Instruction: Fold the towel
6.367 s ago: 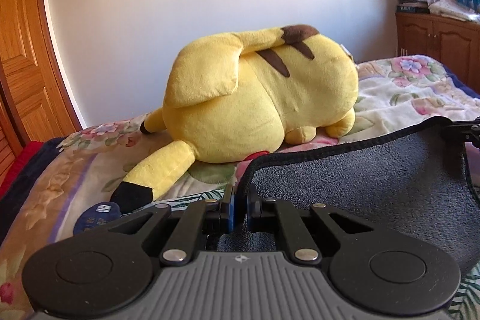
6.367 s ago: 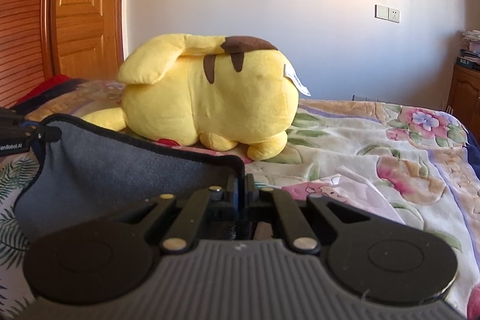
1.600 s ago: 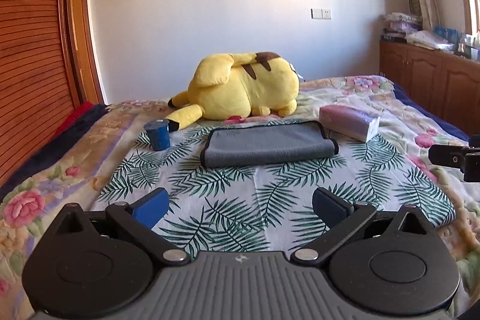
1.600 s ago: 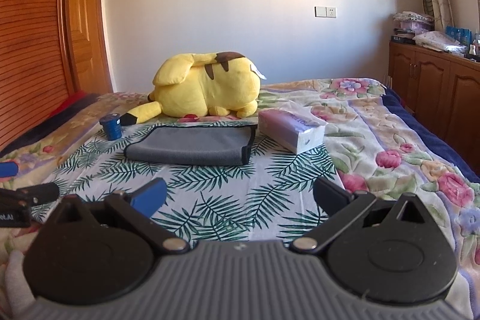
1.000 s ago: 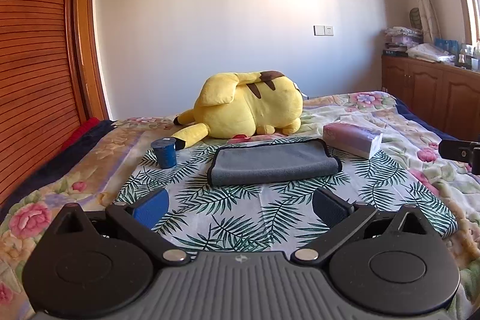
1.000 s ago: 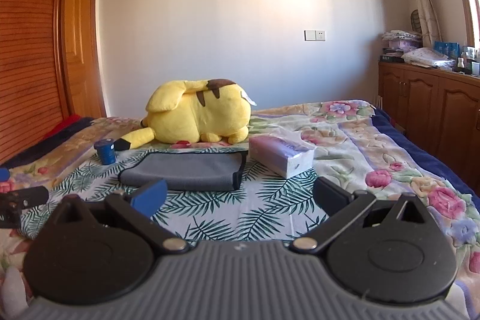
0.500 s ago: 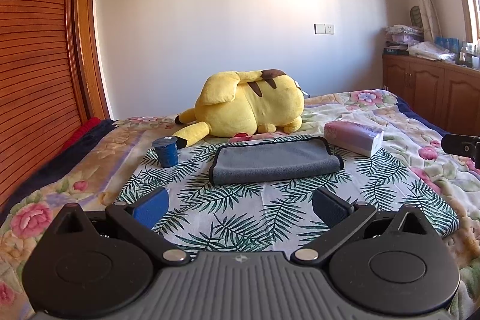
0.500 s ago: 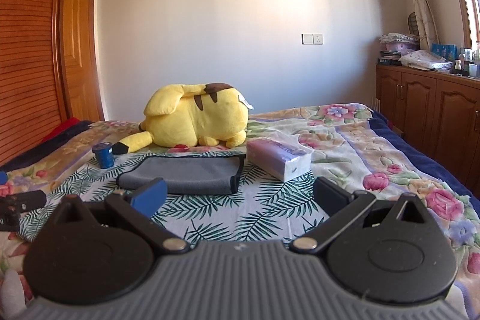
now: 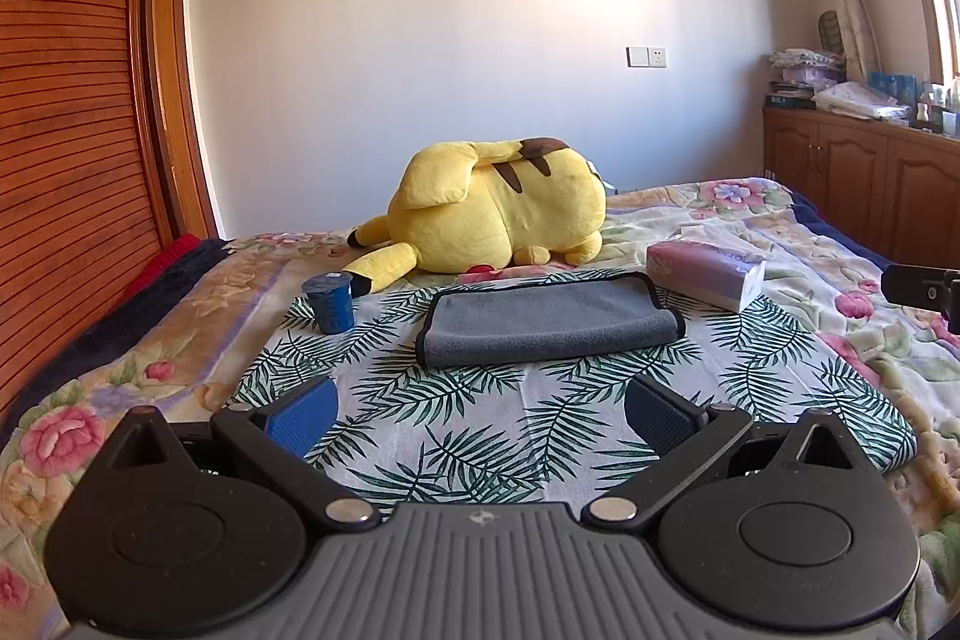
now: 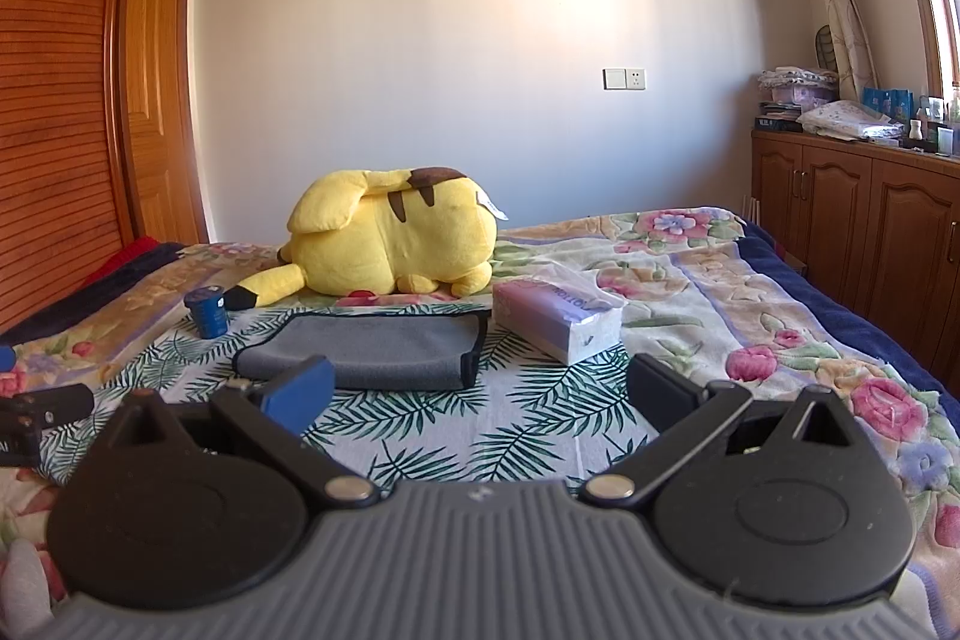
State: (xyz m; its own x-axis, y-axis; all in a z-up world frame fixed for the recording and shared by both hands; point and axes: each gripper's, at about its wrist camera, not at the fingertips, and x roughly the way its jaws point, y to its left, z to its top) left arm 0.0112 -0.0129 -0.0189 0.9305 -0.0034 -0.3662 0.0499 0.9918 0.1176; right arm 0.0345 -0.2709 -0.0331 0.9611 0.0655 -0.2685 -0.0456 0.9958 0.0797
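Note:
A grey towel point(image 9: 549, 319) with black trim lies folded flat on the palm-leaf cloth point(image 9: 480, 436) on the bed. It also shows in the right wrist view point(image 10: 384, 349). My left gripper point(image 9: 480, 412) is open and empty, held well back from the towel's near edge. My right gripper point(image 10: 477, 391) is open and empty, also back from the towel and to its right. The right gripper's tip point(image 9: 921, 286) shows at the right edge of the left wrist view. The left gripper's tip point(image 10: 45, 412) shows at the left edge of the right wrist view.
A yellow plush toy point(image 9: 498, 217) lies behind the towel. A blue cup point(image 9: 329, 303) stands left of the towel. A tissue pack point(image 9: 705, 274) lies to its right. Wooden cabinets point(image 10: 870, 226) line the right wall, a wooden door and slatted panel point(image 9: 66, 130) the left.
Both grippers held the towel's corners shut 6.4 s ago; they have since let go, opened and pulled back from the folded towel. Over the last second they drew back slightly further.

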